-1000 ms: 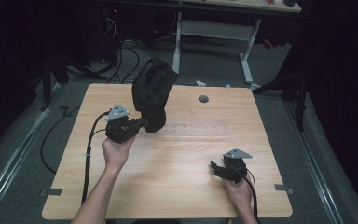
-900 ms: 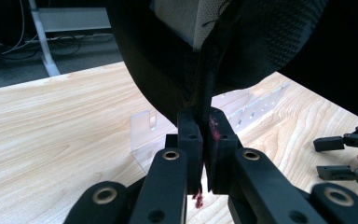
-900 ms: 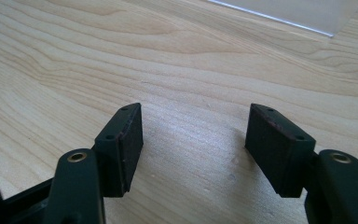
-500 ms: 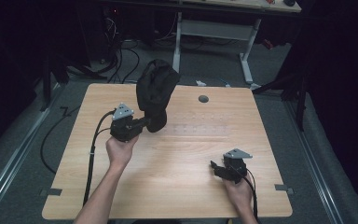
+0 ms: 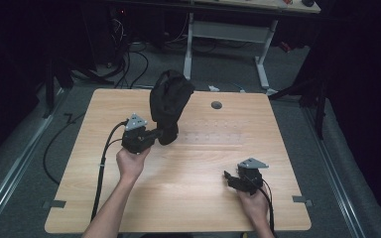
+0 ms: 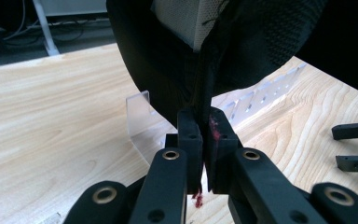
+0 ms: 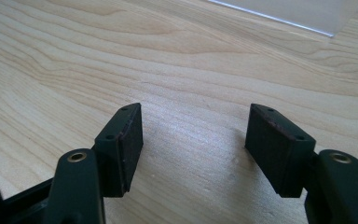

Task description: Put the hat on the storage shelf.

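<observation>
Dark surroundings enclose a light wooden table (image 5: 188,188), with cables and the legs of a second table on the floor beyond its far edge. A round grommet hole (image 5: 216,105) sits near the far edge of the tabletop.

Left gripper (image 5: 164,135): held in the person's left hand (image 5: 130,162) over the left-centre of the table. Its jaws are clamped together on the lower edge of a black fabric bag (image 5: 168,99). The bag stands up from the jaws and leans toward the far side of the table. In the left gripper view, a fold of the black fabric (image 6: 205,65) is pinched between the two pads, and a pale mesh lining shows inside the bag's opening above. A clear plastic strip (image 6: 142,116) lies on the wood just behind the bag.

Right gripper (image 5: 229,178): rests low at the near right of the table, held in the right hand (image 5: 254,203), well apart from the bag. In the right gripper view its jaws stand wide apart over bare wood, with nothing between them.
</observation>
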A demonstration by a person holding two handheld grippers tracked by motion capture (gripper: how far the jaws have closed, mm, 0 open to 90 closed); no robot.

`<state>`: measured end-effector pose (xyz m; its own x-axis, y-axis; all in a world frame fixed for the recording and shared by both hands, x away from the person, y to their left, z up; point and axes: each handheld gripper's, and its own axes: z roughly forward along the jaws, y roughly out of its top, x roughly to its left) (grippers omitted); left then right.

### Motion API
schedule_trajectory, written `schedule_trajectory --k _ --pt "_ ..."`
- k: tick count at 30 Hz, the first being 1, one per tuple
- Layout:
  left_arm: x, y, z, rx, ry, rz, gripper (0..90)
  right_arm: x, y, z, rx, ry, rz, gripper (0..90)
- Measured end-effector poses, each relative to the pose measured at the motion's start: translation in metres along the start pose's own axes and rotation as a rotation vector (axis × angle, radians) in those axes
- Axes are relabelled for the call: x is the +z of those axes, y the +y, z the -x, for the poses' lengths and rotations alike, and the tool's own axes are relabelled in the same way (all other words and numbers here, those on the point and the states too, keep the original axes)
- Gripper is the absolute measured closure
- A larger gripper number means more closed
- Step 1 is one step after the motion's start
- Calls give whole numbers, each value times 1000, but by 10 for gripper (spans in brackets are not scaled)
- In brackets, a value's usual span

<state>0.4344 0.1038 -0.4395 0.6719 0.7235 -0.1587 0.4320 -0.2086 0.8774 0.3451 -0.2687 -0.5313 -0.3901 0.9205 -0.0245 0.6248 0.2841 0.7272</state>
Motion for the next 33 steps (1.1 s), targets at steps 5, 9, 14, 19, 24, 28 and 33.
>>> schedule_trajectory --k 5,9,14,19,24,28,33 --pt "2 -6 -2 -14 -10 -14 863 0 0 0 2 0 -1 369" --pt "1 -8 -4 -29 -16 -23 857 0 0 0 2 -1 0 369" --pt "1 -9 -3 -40 -22 -23 843 0 0 0 2 0 0 369" --pt "0 -10 -3 -45 -16 -43 731 0 0 0 2 0 0 369" --pt "-3 -10 -3 -58 -4 -42 560 0 0 0 2 -1 0 369" --pt "-5 -10 -2 -58 -7 -40 477 0 0 0 2 -1 0 369" --pt "-10 -9 -1 -55 -9 -41 430 0 0 0 1 -1 0 369"
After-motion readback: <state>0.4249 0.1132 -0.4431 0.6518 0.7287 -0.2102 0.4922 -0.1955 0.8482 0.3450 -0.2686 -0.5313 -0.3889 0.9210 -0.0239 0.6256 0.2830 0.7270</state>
